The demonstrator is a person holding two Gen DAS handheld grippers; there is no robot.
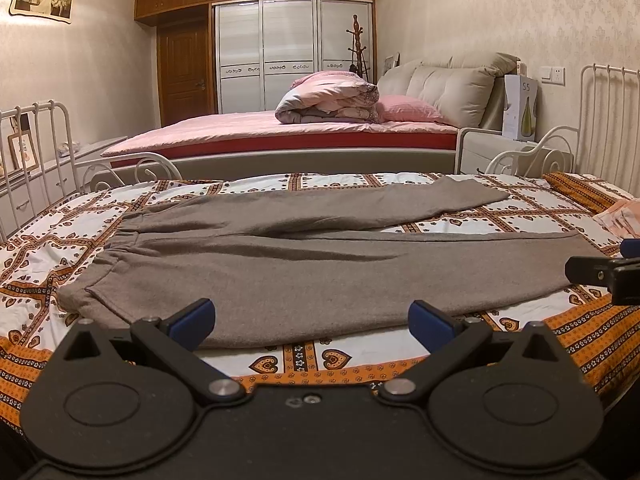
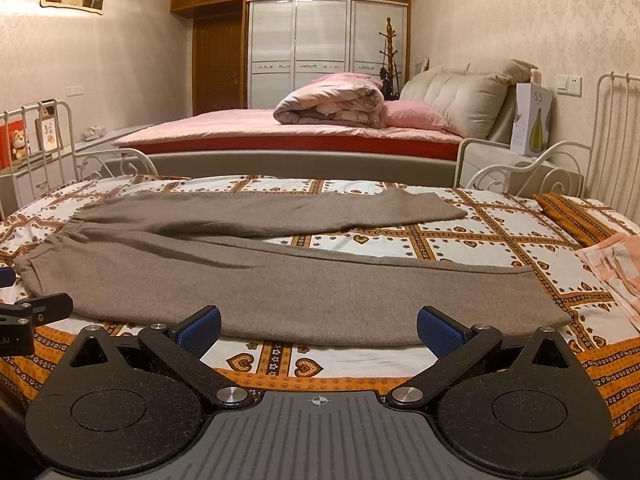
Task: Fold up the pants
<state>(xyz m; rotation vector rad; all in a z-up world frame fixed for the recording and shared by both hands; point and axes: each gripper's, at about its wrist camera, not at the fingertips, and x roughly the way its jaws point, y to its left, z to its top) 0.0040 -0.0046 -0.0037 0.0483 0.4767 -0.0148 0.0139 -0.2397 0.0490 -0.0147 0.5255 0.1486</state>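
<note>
Grey-brown pants [image 1: 304, 264] lie flat on the patterned bedsheet [image 1: 304, 354], waistband to the left, both legs stretching right and splayed apart. My left gripper [image 1: 312, 326] hovers open at the near edge of the bed, just short of the near leg's hem side, with nothing between its blue pads. In the right wrist view the same pants [image 2: 280, 292] lie ahead, and my right gripper [image 2: 318, 330] is open over the near leg's lower edge, holding nothing. The right gripper [image 1: 604, 276] also pokes in at the far right of the left wrist view.
White metal bed rails [image 1: 36, 136] stand at both ends of the bed. A folded peach cloth [image 2: 616, 272] lies at the right. Beyond is a second bed [image 2: 288, 132] with a rolled pink quilt [image 2: 332, 104], and a wardrobe [image 2: 320, 36] at the back.
</note>
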